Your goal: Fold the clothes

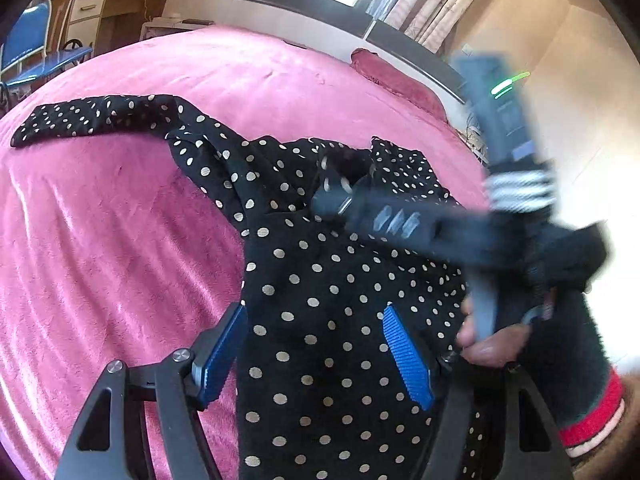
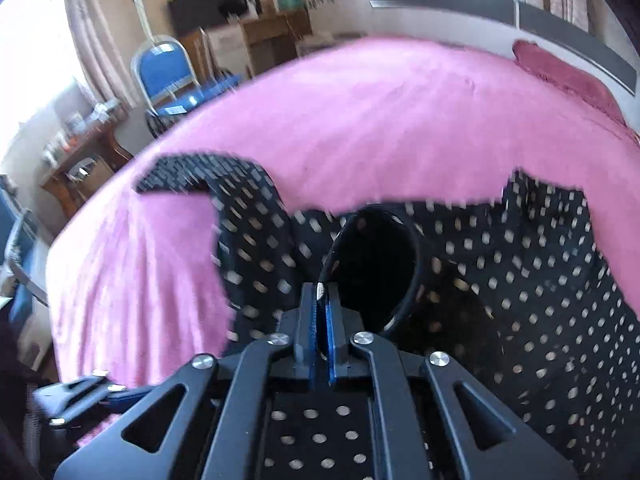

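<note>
A black garment with white polka dots (image 1: 320,280) lies on the pink bed, one sleeve (image 1: 92,118) stretched out to the left. My left gripper (image 1: 316,352) is open, its blue pads (image 1: 406,356) spread over the garment's body without holding it. My right gripper (image 2: 322,300) is shut on the edge of a round opening of the garment (image 2: 376,264), a cuff or neckline. It also shows blurred in the left wrist view (image 1: 340,196), pinching that spot. The garment fills the right wrist view (image 2: 540,300), sleeve to the left (image 2: 200,174).
The pink bed cover (image 1: 120,220) spreads all round the garment. A dark pink pillow (image 1: 400,80) lies by the headboard (image 1: 304,12). A blue chair (image 2: 168,76) and wooden furniture (image 2: 80,160) stand beyond the bed's far left edge.
</note>
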